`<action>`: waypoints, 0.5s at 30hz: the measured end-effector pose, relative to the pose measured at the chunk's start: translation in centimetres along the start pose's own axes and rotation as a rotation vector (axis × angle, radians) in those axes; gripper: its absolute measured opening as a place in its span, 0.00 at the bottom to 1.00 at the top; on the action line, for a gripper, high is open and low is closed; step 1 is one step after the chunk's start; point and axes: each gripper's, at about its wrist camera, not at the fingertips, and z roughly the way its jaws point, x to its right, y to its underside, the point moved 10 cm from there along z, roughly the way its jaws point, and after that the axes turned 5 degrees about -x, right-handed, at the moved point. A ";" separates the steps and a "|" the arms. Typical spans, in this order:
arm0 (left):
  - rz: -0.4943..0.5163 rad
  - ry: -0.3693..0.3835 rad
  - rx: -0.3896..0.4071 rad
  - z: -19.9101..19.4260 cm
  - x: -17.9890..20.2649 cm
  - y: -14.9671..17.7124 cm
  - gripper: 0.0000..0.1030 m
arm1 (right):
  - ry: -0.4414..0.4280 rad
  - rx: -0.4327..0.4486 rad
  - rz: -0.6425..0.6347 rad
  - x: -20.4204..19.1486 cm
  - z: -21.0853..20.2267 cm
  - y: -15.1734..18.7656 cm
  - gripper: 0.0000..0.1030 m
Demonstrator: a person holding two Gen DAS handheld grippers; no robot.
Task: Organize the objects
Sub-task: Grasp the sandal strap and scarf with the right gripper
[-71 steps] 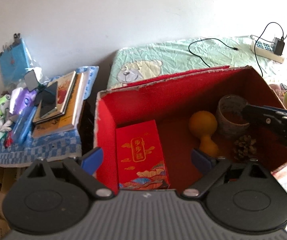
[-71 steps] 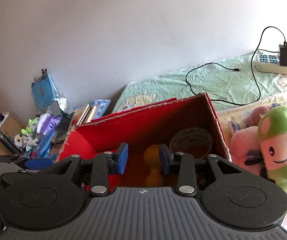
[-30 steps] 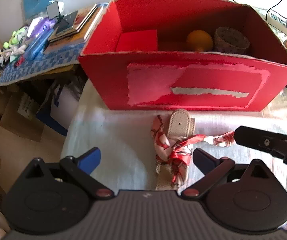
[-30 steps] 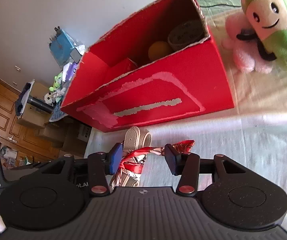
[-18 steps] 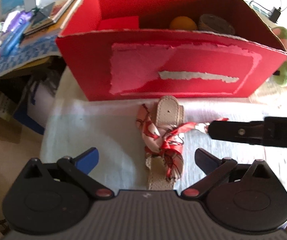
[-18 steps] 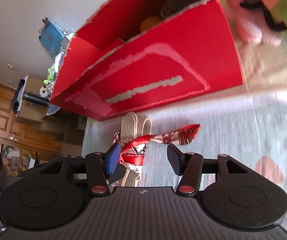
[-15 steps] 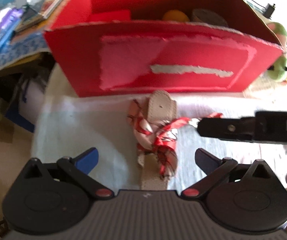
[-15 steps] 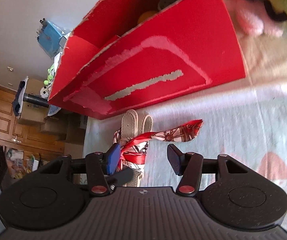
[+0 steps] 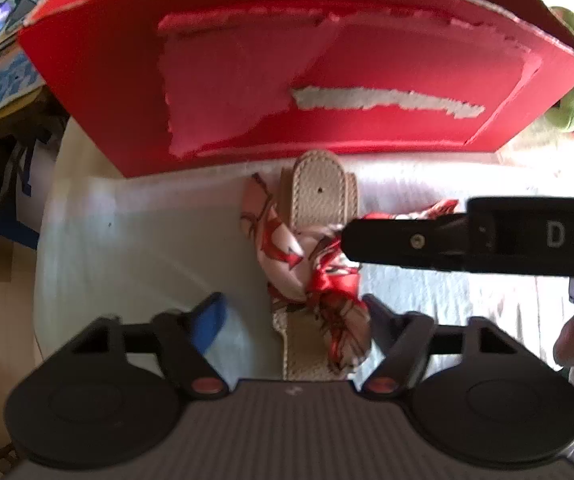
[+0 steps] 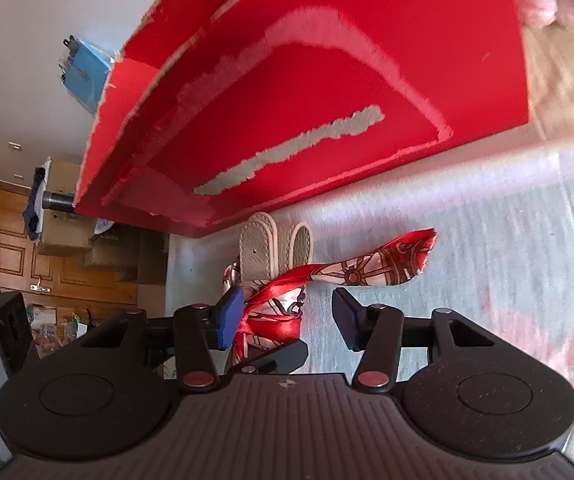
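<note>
Red scarf [image 9: 319, 280] on the tan strap [image 9: 319, 196], near the red box [image 9: 287, 60] — between both wide-open grippers: left [image 9: 293, 316], right [image 10: 287, 312].

We can't see inside the red box [image 9: 271, 80]; its top is cropped. The belt [image 9: 319, 204] is partly hidden under the scarf [image 9: 319, 280]. The left gripper's blue fingers [image 9: 207, 320] look blurred. The green plush [image 9: 571, 112] is cut off.

Lived-in home: plush toy [image 9: 571, 80], wooden cabinets [image 10: 3, 240], bedsheet [image 10: 507, 240].
</note>
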 end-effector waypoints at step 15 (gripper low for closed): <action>0.056 0.034 0.012 -0.3 0.1 0.1 0.53 | 0.002 -0.019 -0.082 -0.9 2.2 0.0 0.46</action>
